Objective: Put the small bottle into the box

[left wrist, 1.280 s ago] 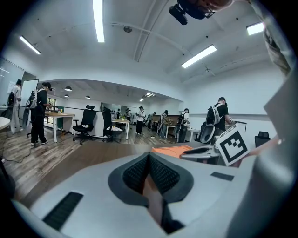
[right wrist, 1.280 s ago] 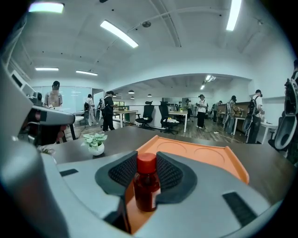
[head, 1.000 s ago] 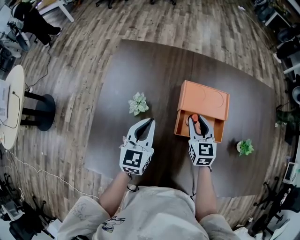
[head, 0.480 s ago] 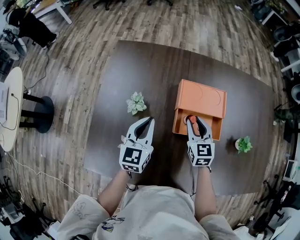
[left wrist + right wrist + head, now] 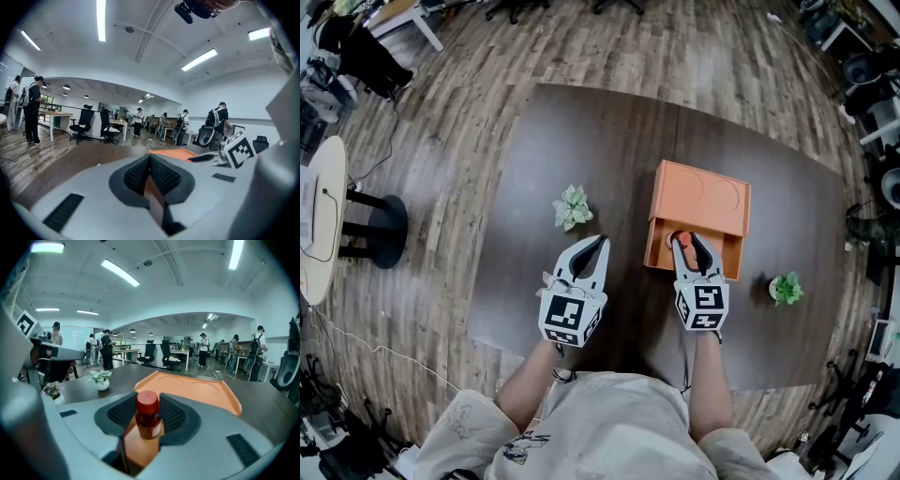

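Dark worktop (image 5: 581, 150) is bearing the box (image 5: 698, 195). In its near open part, the upright small bottle (image 5: 148, 414) is being touched on both sides by the right hand-held gripper (image 5: 688, 251), its jaws having just been easing apart.

R gripper (image 5: 692, 246), jaws just easing apart, small bottle (image 5: 682, 240) btwn them, at orange box's (image 5: 698, 197) open near end
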Motion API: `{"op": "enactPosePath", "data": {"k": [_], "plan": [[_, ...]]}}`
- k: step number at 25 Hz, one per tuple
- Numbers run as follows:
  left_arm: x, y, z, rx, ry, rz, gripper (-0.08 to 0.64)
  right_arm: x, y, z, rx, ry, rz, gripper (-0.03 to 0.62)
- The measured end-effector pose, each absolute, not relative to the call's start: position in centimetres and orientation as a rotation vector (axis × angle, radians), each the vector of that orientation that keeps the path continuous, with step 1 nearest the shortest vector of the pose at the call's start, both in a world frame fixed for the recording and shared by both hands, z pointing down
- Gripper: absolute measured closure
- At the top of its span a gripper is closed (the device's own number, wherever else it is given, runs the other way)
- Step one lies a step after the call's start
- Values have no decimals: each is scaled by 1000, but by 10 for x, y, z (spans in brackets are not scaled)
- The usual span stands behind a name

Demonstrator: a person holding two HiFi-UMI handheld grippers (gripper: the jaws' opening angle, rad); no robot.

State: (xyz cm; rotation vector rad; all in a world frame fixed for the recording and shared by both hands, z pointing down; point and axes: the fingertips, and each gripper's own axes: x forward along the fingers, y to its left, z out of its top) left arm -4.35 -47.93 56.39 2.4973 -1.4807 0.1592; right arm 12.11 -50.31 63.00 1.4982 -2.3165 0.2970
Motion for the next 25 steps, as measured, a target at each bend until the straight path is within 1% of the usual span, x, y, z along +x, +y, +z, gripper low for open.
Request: {"op": "enactPosePath", "data": {"k": [2, 3, 15, 25], "plan": [[-44, -479, 563, 2501, -1481, 159, 558, 119, -503, 631, 1485, -2319, 306, 351], [-44, -479, 563, 2502, -1481, 160, 558, 118, -503, 631, 1483, -2320, 300, 339], [-38, -470, 554, 2547, -1500, 153, 558, 126, -497, 609, 1549, -2350, 254, 330], [-20, -425, 527, 2628, -1526, 140, 558, 165, -437, 568, 1689, -2375, 224, 331]]}}
